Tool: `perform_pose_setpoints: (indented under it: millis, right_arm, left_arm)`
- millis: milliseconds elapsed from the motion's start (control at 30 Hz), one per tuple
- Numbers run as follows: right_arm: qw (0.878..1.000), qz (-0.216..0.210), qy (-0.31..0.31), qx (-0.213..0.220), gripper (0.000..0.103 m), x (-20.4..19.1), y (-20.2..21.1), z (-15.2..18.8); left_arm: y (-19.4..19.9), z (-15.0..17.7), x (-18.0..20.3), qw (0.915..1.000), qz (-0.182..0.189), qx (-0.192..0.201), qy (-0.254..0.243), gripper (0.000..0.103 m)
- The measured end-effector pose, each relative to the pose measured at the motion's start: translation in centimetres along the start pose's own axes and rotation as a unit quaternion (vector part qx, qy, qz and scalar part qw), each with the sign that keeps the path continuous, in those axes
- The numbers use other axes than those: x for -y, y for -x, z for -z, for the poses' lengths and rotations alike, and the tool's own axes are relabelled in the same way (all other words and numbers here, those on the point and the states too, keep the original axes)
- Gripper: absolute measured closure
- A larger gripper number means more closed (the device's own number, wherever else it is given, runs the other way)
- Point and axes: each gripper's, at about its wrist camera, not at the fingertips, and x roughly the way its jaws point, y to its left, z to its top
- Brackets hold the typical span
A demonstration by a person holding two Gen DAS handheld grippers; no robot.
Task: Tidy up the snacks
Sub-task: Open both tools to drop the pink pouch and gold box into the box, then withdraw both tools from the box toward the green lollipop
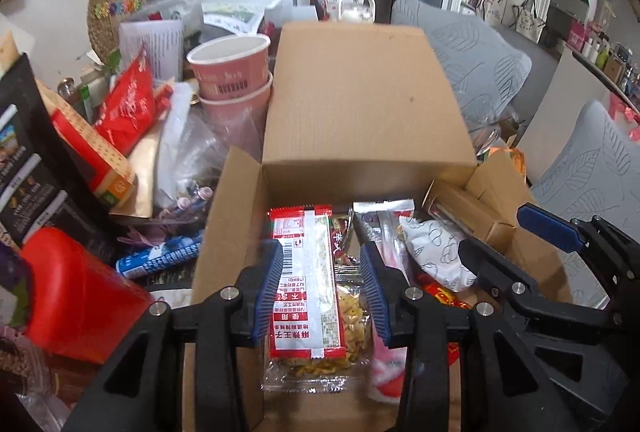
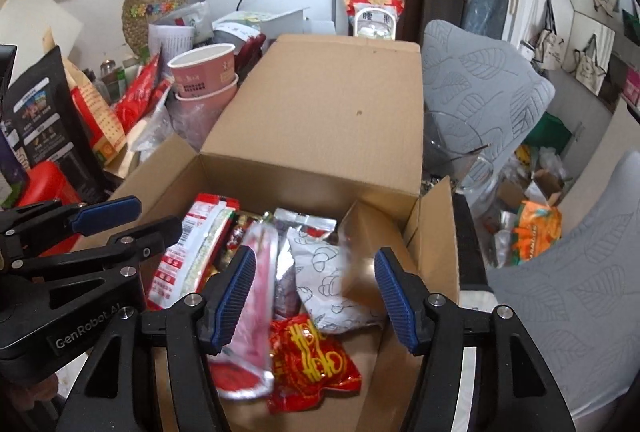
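Note:
An open cardboard box (image 1: 360, 103) (image 2: 328, 119) holds several snack packs. A long red-and-white snack packet (image 1: 306, 284) (image 2: 188, 256) lies at the box's left. My left gripper (image 1: 323, 292) hovers over it, open, its pads on either side and not pressing it. A white printed pouch (image 1: 434, 252) (image 2: 332, 284), a pink pack (image 2: 256, 292) and a red pack (image 2: 312, 364) lie beside it. My right gripper (image 2: 316, 296) is open and empty above these. The right gripper also shows in the left wrist view (image 1: 520, 232).
Left of the box is a heap: stacked pink paper bowls (image 1: 232, 71) (image 2: 204, 75), a red container (image 1: 80, 292), a black bag (image 2: 44, 119), a blue-white packet (image 1: 160, 256). Grey cushioned chairs (image 2: 480, 83) stand to the right. An orange bag (image 2: 536, 228) lies on the floor.

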Motion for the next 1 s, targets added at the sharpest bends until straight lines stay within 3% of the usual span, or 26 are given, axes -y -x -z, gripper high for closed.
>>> perform_pose_setpoints:
  millis: [533, 1000]
  right_arm:
    - [0.996, 0.002, 0.023, 0.087, 0.041, -1.5, 9.9, -0.8]
    - [0.987, 0.005, 0.036, 0.154, 0.041, -2.2, 18.6, 1.5]
  left_arm:
    - [10.3, -0.4, 0.0, 0.9963, 0.003, 0.086, 0.007, 0.063]
    - [17.8, 2.4, 1.7, 0.9911, 0.027, 0.130, -0.012, 0.063]
